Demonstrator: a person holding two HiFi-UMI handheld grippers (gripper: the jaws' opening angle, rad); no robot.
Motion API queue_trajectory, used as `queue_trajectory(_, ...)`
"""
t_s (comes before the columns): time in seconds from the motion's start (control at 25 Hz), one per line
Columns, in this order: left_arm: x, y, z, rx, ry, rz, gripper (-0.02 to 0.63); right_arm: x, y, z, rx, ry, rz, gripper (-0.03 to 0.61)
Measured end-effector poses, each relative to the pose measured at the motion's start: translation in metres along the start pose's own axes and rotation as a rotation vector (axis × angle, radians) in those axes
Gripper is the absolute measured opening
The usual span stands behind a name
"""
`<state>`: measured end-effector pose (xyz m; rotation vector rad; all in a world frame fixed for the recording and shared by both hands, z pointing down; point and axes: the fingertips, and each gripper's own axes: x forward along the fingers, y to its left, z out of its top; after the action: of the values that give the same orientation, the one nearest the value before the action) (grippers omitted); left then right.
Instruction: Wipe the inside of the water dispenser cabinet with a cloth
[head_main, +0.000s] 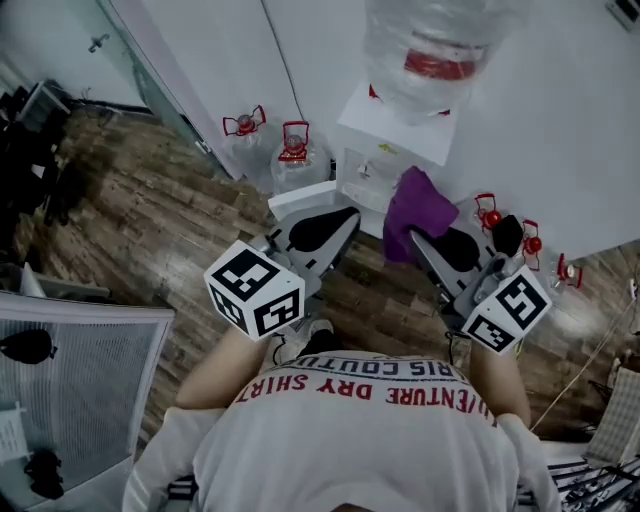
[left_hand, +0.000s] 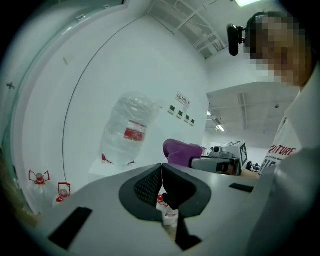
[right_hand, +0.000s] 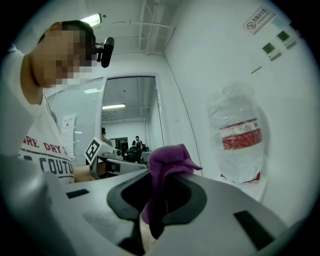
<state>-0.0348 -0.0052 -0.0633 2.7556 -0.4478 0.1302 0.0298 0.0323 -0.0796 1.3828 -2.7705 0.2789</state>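
Note:
The white water dispenser (head_main: 392, 140) stands against the wall with a clear bottle (head_main: 430, 45) on top. Its lower cabinet is hidden behind the grippers. My right gripper (head_main: 418, 238) is shut on a purple cloth (head_main: 418, 208), which it holds up just in front of the dispenser. From the right gripper view the cloth (right_hand: 170, 157) sticks up between the jaws, with the bottle (right_hand: 240, 137) to the right. My left gripper (head_main: 345, 215) is shut with nothing in it, and it hangs to the cloth's left. The left gripper view has the bottle (left_hand: 127, 130) ahead and the cloth (left_hand: 182, 151) to the right.
Spare water jugs with red handles (head_main: 270, 135) stand on the wooden floor left of the dispenser, and more red-capped ones (head_main: 510, 228) stand to its right. A white mesh panel (head_main: 90, 380) is at my near left. A glass partition (head_main: 130, 60) runs at the far left.

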Motion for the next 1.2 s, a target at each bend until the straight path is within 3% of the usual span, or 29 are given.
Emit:
queue_trajectory(0.44, -0.011, -0.091, 0.0, 0.029, -0.039, 0.022, 0.028, -0.087, 0.019, 0.01, 0.015, -0.096, -0.066, 0.063)
queue_trajectory(0.8, -0.011, -0.129, 0.003, 0.069, -0.043, 0.014, 0.028, -0.117, 0.036, 0.013, -0.027, -0.106, -0.068, 0.063)
queue_trajectory(1.2, -0.015, -0.153, -0.01, 0.054, -0.067, 0.012, 0.028, -0.141, 0.048, 0.002, -0.029, -0.101, -0.068, 0.063)
